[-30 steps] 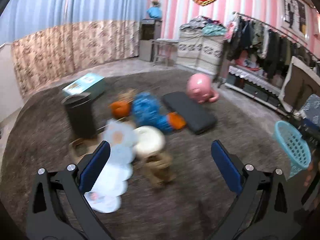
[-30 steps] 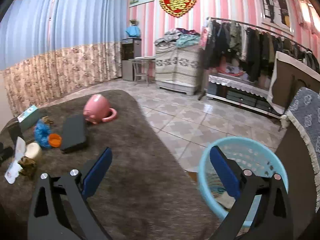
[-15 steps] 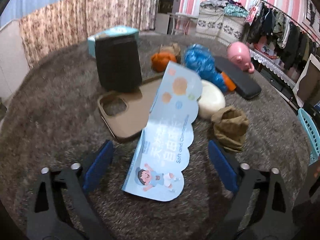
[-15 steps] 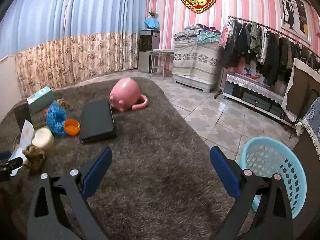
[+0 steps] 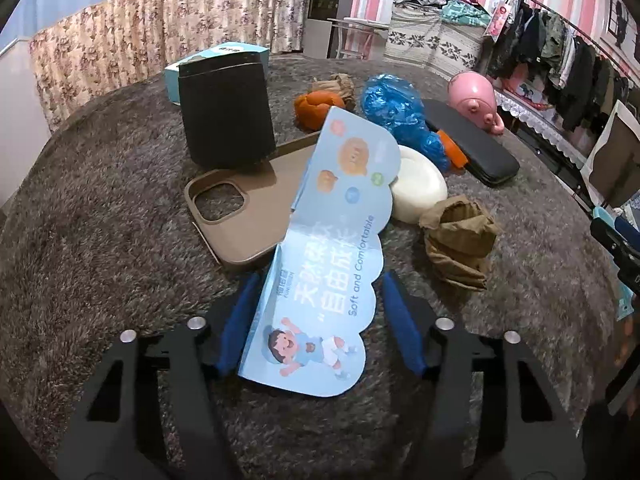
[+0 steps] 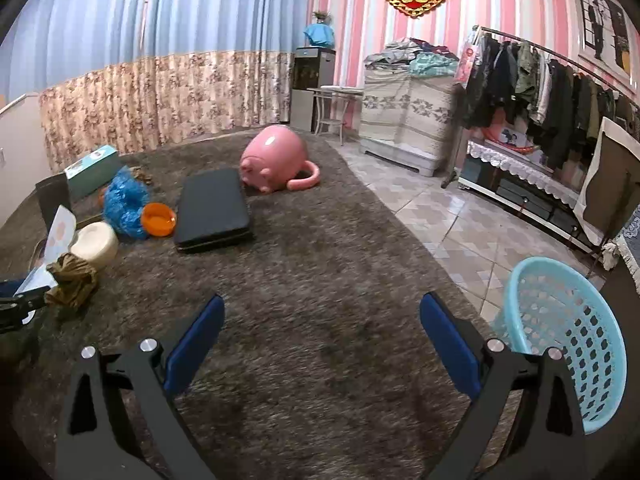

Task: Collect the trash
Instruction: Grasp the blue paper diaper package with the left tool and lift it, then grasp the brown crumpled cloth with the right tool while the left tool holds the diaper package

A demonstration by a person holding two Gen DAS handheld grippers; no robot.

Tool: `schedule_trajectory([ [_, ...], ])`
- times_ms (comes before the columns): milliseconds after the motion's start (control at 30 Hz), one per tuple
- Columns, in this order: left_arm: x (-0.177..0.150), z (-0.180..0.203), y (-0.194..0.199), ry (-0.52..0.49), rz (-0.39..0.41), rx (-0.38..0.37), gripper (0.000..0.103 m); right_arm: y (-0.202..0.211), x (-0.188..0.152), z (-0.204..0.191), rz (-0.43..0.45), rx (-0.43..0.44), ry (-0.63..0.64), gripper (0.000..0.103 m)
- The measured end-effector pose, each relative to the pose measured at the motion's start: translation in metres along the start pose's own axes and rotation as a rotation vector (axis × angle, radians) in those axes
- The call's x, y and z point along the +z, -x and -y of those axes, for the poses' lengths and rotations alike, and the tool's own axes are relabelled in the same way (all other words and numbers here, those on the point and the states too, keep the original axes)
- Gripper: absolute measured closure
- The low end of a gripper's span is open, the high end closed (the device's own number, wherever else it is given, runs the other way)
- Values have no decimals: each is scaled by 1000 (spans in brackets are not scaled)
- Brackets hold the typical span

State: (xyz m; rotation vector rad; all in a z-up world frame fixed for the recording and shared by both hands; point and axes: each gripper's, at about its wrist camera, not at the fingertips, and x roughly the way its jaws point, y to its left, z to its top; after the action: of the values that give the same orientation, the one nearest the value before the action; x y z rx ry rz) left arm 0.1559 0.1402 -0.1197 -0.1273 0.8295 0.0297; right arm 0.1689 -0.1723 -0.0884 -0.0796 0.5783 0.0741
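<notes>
Your left gripper (image 5: 320,320) has its jaws part-way in and they have just been closing, with the light-blue card (image 5: 320,272) standing between the blue pads; the left pad looks to be at the card's edge, the right pad stands just clear of it, so nothing is pinched. Your right gripper (image 6: 322,344) has its jaws spread wide over bare brown carpet (image 6: 320,280), with nothing between them.

From your left wrist view, the card runs from the pads up toward 12 o'clock, folded partway, its upper half tilted back over the tan phone case (image 5: 240,216). The case lies flat at 11 o'clock, touching the black box (image 5: 226,112) behind it. At 1 o'clock, just beside the card, sits a cream round dish (image 5: 420,196). At 2 o'clock, near the card but apart from it, lies a crumpled brown paper wad (image 5: 460,240). Farther off at 12 to 1 o'clock are the crumpled blue plastic bag (image 5: 394,100), an orange lump (image 5: 318,104), a flat black case (image 5: 472,148) and a pink pig-shaped toy (image 5: 474,96).

From your right wrist view, the light-blue basket (image 6: 568,344) stands at 3 o'clock, just beside the right pad, at the carpet's edge by the tiled floor (image 6: 440,208). The trash cluster lies well apart at 9 to 10 o'clock.
</notes>
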Motion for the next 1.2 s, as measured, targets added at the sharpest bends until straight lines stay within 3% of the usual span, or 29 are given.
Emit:
schedule_trajectory([
  [167, 0, -3, 2, 15, 7, -11, 47, 1, 1, -6, -5, 20, 13, 7],
  [300, -4, -14, 19, 24, 57, -38, 47, 5, 5, -14, 4, 46, 40, 7],
  [533, -7, -43, 49, 39, 161, 59, 48, 9, 10, -49, 1, 137, 80, 7],
  [833, -7, -99, 59, 159, 199, 154, 48, 11, 8, -111, -23, 282, 136, 7],
  [1200, -12, -124, 45, 254, 165, 108, 48, -18, 8, -165, -107, 337, 195, 7],
])
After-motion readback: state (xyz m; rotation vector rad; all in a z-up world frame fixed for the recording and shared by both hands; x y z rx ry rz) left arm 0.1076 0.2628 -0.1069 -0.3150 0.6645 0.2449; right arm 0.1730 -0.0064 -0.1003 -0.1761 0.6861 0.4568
